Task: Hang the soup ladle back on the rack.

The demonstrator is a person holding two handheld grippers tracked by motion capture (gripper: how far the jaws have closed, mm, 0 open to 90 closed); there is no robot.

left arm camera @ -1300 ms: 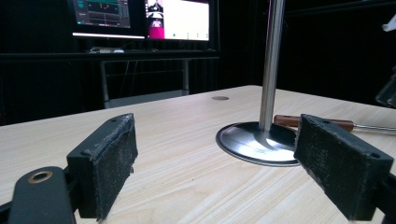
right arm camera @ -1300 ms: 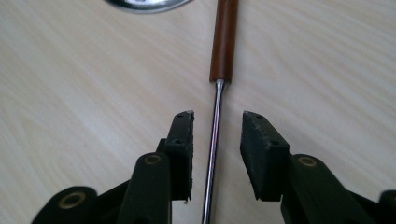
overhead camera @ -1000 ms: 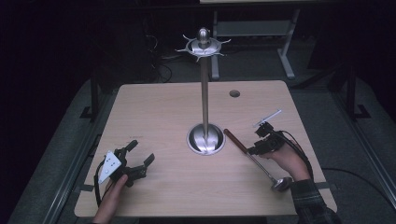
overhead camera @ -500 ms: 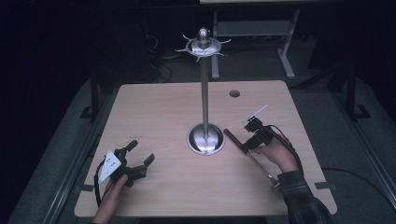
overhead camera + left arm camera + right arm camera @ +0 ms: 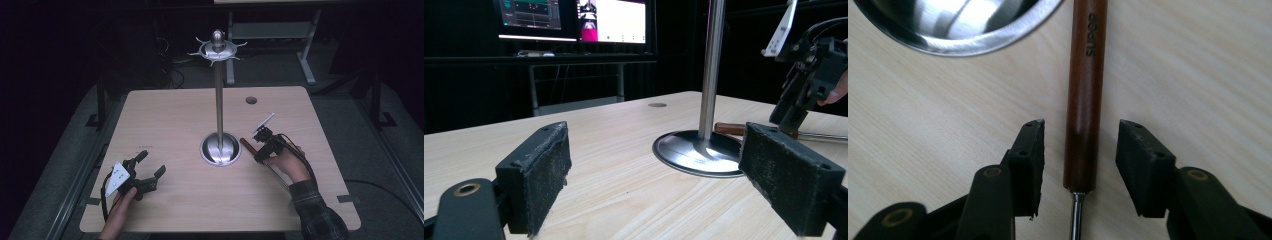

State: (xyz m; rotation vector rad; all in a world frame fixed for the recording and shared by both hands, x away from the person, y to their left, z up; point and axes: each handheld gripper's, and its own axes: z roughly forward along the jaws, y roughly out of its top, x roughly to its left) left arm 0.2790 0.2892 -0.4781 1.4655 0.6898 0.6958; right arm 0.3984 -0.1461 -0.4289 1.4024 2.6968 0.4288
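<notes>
Tabletop [image 5: 180, 125]: right gripper [image 5: 1080, 150] straddles wooden handle [image 5: 1086, 90].

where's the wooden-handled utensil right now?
The wooden-handled utensil lies flat on the table, at the right in the high view, just right of the stand's round base. The right gripper is open, one jaw on each side of the handle.
</notes>
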